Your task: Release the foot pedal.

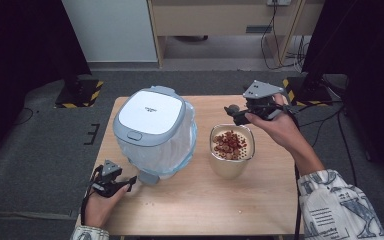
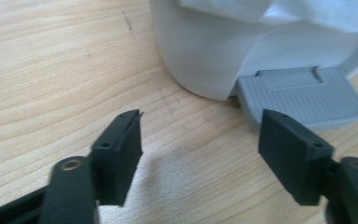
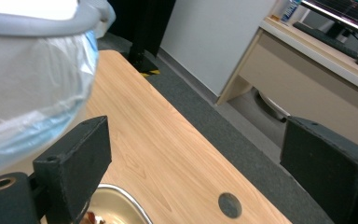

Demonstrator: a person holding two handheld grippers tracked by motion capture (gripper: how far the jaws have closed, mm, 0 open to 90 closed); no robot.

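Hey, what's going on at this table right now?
A person works at a light wooden table with a handheld gripper in each hand. The left gripper sits low by the grey foot pedal of a small white lidded bin lined with a clear plastic bag; its jaws are open with nothing between them. The right gripper, also open and empty, hovers above a beige cup of reddish-brown food pieces beside the bin.

Bare table point(image 1: 190, 200) in front — bin point(image 1: 155, 130) and cup point(image 1: 231, 150) block behind.
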